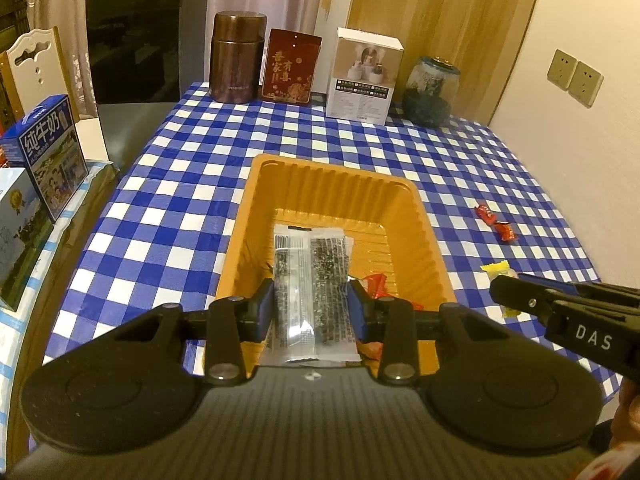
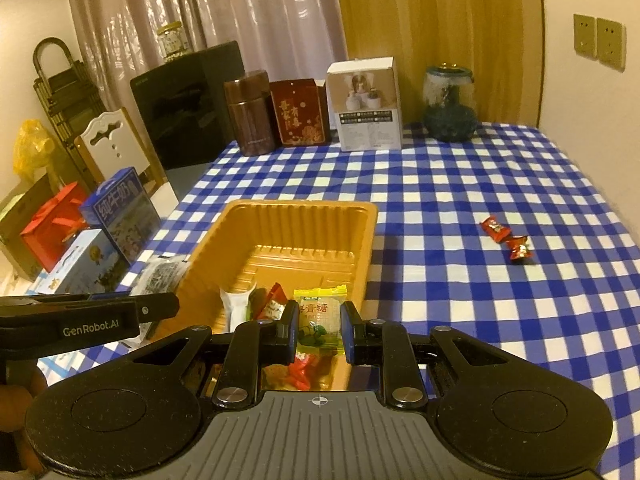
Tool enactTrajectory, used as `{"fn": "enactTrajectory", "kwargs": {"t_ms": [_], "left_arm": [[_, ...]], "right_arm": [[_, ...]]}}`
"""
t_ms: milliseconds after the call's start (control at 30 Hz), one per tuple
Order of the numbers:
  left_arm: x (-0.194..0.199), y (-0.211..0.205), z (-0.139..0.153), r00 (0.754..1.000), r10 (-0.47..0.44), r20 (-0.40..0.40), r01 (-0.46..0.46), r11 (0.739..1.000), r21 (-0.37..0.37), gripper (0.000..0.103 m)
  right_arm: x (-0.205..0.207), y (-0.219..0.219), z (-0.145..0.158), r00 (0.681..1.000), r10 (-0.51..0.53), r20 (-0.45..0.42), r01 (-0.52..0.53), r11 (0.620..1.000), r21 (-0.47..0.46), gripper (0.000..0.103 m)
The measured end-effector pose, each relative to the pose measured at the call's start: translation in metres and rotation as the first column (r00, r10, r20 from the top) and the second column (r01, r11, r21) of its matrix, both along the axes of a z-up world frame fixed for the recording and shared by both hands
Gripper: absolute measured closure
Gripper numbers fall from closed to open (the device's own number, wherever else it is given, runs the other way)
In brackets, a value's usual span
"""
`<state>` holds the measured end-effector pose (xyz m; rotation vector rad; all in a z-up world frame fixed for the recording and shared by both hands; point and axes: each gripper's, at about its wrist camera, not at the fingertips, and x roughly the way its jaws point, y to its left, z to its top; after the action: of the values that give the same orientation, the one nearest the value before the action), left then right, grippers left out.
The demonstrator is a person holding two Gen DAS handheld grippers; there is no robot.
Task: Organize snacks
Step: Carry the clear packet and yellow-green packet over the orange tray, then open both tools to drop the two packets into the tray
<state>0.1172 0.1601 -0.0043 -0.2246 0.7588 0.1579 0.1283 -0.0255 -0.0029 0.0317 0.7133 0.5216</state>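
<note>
Both jaws clamped: left gripper (image 1: 311, 304) on seaweed packet (image 1: 310, 292), right gripper (image 2: 319, 330) on yellow candy (image 2: 320, 322)

Light: dim, warm yellow indoor cast, probably from overhead.
Glare: soft sheen on the orange tray (image 1: 434, 248) floor and the curtain (image 2: 256, 12) beyond it.
Distortion: fisheye bends the tabletop (image 2: 480, 184) edges; corners go dark.
Sharpness: small print on wrappers in the tray is soft.

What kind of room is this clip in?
Probably a home dining area: a checked tablecloth on the table, curtains behind it, and a white dining chair beside stacked milk cartons.
</note>
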Motion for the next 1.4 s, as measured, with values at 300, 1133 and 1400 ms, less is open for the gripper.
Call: {"fn": "enactTrajectory", "kwargs": {"t_ms": [300,1133,1400], "left_arm": [[0.017,0.004,-0.015,0.999,-0.05,-0.001,0.05,0.999,0.001,0.068],[0.0,0.019,-0.012,1.0,-0.011,-0.001,0.011,1.0,0.021,0.04],[-0.001,0.021,-0.011,1.0,-0.003,-0.003,0.003,1.0,0.018,0.039]], "right_arm": [[0.021,0.009,-0.011,1.0,-0.009,-0.028,0.01,1.0,0.017,0.081],[0.017,0.019,-0.013,0.999,0.008,-0.053,-0.005,0.998,0.059,0.081],[0.017,0.024,-0.009,0.999,0.017,-0.049,-0.013,0.997,0.076,0.081]]}}
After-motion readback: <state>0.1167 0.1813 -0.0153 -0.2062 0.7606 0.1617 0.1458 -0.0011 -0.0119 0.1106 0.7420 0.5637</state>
